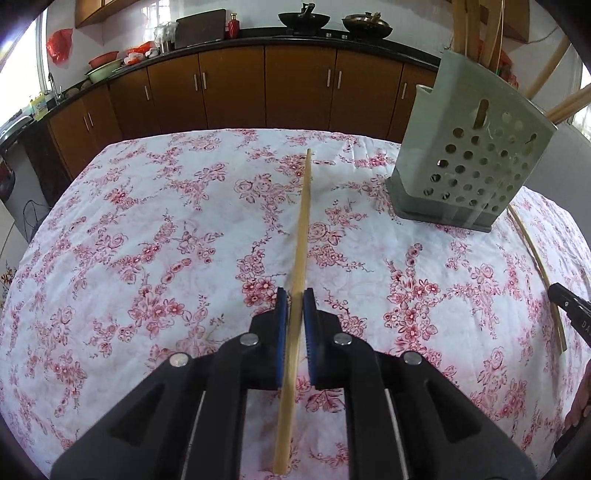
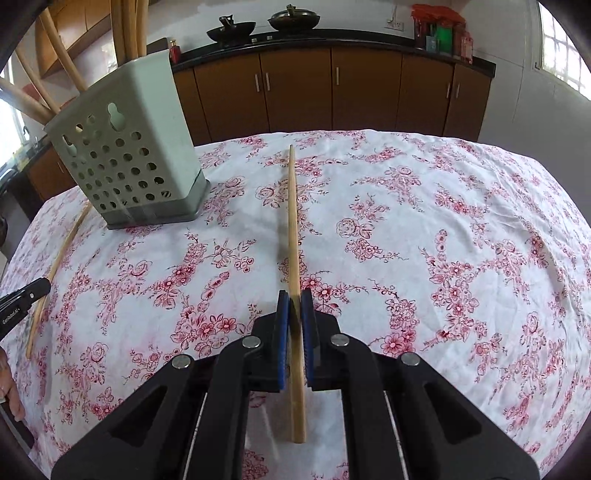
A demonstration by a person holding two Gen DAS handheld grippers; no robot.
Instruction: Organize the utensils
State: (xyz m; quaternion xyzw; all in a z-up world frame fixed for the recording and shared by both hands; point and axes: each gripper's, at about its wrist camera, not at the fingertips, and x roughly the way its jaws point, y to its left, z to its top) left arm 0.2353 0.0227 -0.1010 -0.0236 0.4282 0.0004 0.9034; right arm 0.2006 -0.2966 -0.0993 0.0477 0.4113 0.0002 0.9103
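My left gripper (image 1: 294, 295) is shut on a bamboo chopstick (image 1: 303, 221) that points away over the floral tablecloth (image 1: 147, 240). A pale green perforated utensil holder (image 1: 472, 158) stands to its right, with several wooden utensils (image 1: 469, 26) sticking out of it. My right gripper (image 2: 294, 297) is shut on a second chopstick (image 2: 293, 221), also pointing away, with the holder (image 2: 125, 147) to its left. Each view catches the other gripper's dark finger (image 1: 569, 306) (image 2: 29, 293) and its chopstick (image 1: 535, 258) (image 2: 59, 262) at the edge.
Brown kitchen cabinets (image 1: 229, 88) with a dark counter run behind the table. Two woks (image 1: 303, 18) (image 2: 293, 16) sit on the stove there. A person's hand (image 2: 11, 391) shows at the lower left of the right wrist view.
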